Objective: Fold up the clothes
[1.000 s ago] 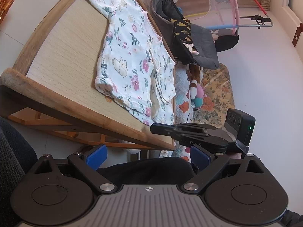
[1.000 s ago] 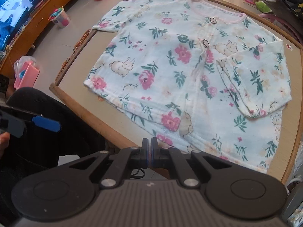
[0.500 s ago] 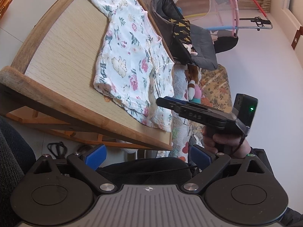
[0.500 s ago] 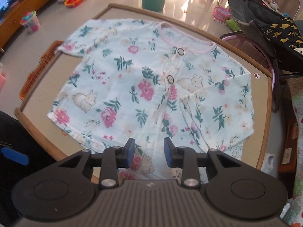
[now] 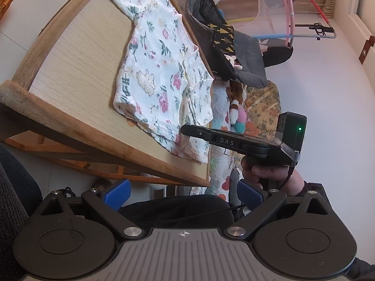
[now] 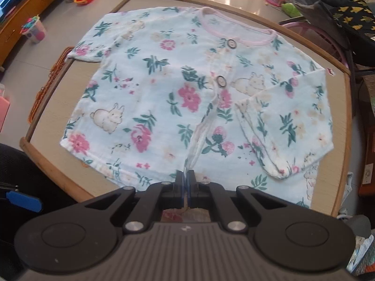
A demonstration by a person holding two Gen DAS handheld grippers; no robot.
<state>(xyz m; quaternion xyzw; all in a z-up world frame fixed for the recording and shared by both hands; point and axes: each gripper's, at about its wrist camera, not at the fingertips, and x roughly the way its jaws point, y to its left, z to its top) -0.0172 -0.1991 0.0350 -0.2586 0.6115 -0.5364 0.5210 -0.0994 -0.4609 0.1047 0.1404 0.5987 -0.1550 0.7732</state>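
Right tongs (image 6: pixel 186 182) pinch the white floral buttoned shirt's (image 6: pixel 178 98) front hem; left tongs (image 5: pixel 182 193) spread, idle. Lift evenly, keeping the placket straight.

The left wrist camera sits low beside the wooden-rimmed pale worktop (image 5: pixel 77 53), off its near edge, looking almost level across it towards the room beyond. The right wrist camera hangs close above the same worktop (image 6: pixel 337 121), facing steeply down. Both views share the white floral baby shirt (image 5: pixel 161 79) (image 6: pixel 187 98) spread on it.
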